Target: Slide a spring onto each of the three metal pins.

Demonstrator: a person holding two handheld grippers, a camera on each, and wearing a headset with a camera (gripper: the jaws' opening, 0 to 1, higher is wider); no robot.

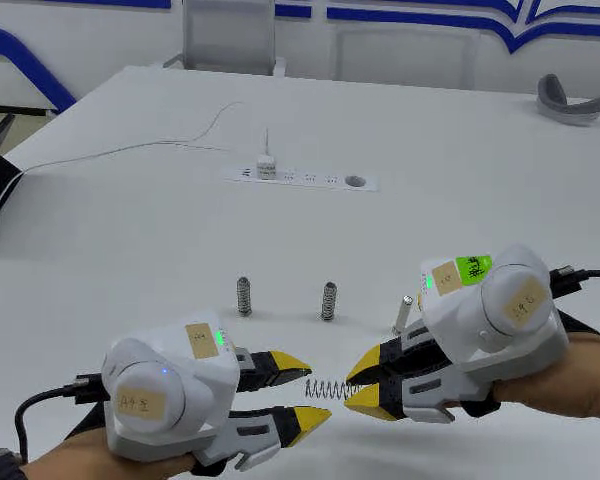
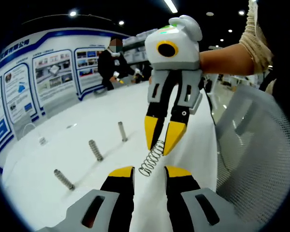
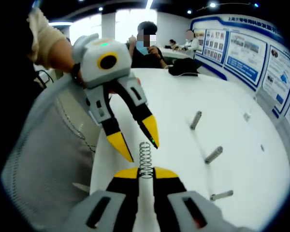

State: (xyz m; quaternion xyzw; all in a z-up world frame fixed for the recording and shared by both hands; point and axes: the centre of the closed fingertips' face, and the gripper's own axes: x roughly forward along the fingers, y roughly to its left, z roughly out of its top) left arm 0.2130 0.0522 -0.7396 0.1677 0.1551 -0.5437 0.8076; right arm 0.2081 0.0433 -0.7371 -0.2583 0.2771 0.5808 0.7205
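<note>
My right gripper (image 1: 348, 389) clamps one end of the spring (image 1: 332, 388), which spans the gap between both grippers, near the bare pin (image 1: 404, 314). My left gripper (image 1: 318, 390) stands open around the free end. I should align the coil's bore with the pin tip without bending the coil.

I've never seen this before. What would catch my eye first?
Two yellow-tipped grippers meet nose to nose over the white table: the right gripper pinches a small spring, whose other end sits between the jaws of the open left gripper. Behind them, the left pin and middle pin already wear springs; the right pin is bare and leaning.
</note>
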